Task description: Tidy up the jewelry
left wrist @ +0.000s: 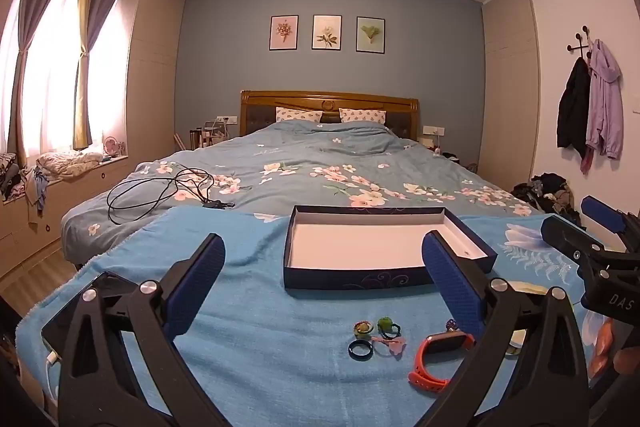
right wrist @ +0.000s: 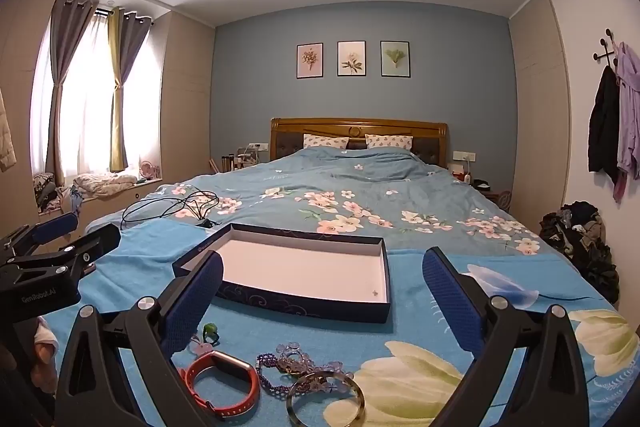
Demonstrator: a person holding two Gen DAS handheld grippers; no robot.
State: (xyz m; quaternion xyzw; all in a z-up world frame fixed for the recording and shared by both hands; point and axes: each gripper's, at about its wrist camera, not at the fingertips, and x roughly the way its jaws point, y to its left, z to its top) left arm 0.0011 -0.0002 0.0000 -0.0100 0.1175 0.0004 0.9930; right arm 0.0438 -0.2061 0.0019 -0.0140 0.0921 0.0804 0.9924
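Note:
A shallow dark-blue box point(left wrist: 352, 277) point(right wrist: 308, 309) with a bare white inside lies on a blue towel at the foot of the bed. In front of it sit small pieces: a dark ring point(left wrist: 360, 348), a green-and-yellow ring point(left wrist: 363, 327), a green hair tie point(left wrist: 387, 323) point(right wrist: 210, 330), a pink bow clip point(left wrist: 390, 342), an orange smartwatch point(left wrist: 438, 353) point(right wrist: 224, 385), a purple beaded bracelet point(right wrist: 280, 371) and a pale bangle point(right wrist: 326, 399). My left gripper point(left wrist: 324, 275) stands open above the towel, holding nothing. My right gripper point(right wrist: 323, 287) is open too, over the bracelets.
The towel point(left wrist: 248, 327) point(right wrist: 420, 319) lies over a flowered blue quilt point(left wrist: 320, 167). A black cable point(left wrist: 160, 191) coils on the quilt at the left. A phone point(left wrist: 84, 307) lies by the towel's left edge. A clothes heap point(right wrist: 580, 243) sits on the floor right.

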